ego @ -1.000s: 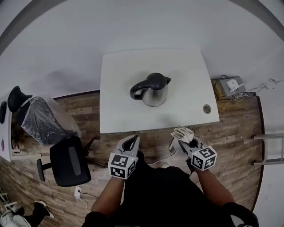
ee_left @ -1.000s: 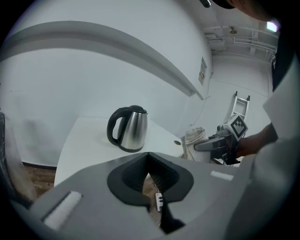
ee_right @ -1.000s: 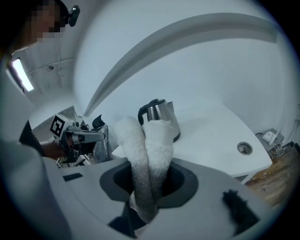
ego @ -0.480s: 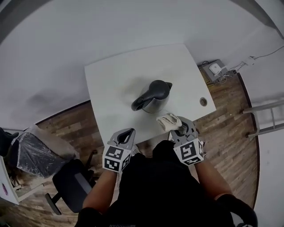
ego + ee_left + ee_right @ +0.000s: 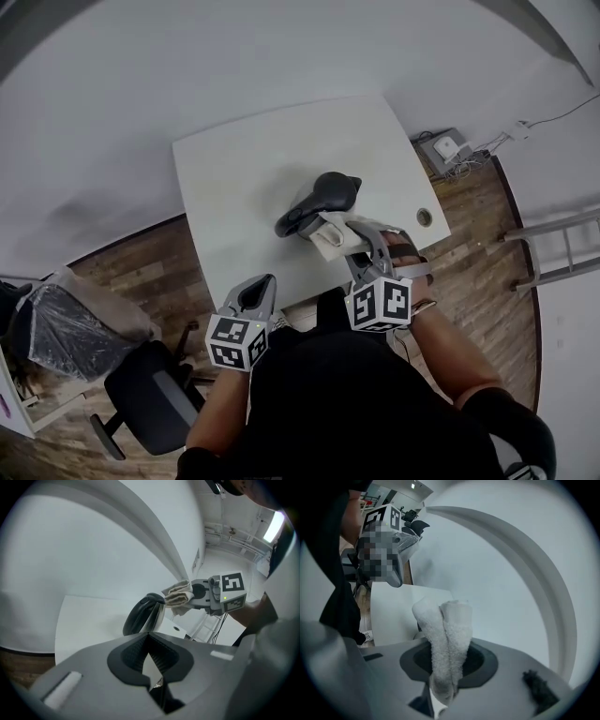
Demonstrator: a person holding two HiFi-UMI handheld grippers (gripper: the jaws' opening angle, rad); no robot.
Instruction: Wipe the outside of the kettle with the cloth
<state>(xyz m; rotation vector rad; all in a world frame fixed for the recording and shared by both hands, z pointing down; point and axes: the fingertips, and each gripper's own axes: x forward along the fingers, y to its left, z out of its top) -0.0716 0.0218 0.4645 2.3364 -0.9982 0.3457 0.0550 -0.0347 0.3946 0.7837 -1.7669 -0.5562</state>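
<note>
Sensibly, your right gripper [image 5: 352, 242] is clamped on the folded white terry cloth [image 5: 445, 634] so its free end, not metal, meets the steel kettle with black lid [image 5: 328, 192] standing mid-frame on the white table [image 5: 225, 178], while your left gripper [image 5: 261, 286] hangs closed, empty, lower left.

Seen from above, a white rectangular worktop [image 5: 234, 187] stands against a plain white wall [image 5: 187, 75] at 12 o'clock. A round cable hole [image 5: 424, 217] sits near the worktop's 3 o'clock corner. A brown wood-plank floor [image 5: 478, 234] spreads around it. At 8 o'clock stands a black office chair [image 5: 150, 398], with a plastic-wrapped chair [image 5: 66, 328] just beside it. At 2 o'clock a small white box [image 5: 444, 146] with cables lies on the floor. A metal ladder [image 5: 562, 258] shows at 3 o'clock.
</note>
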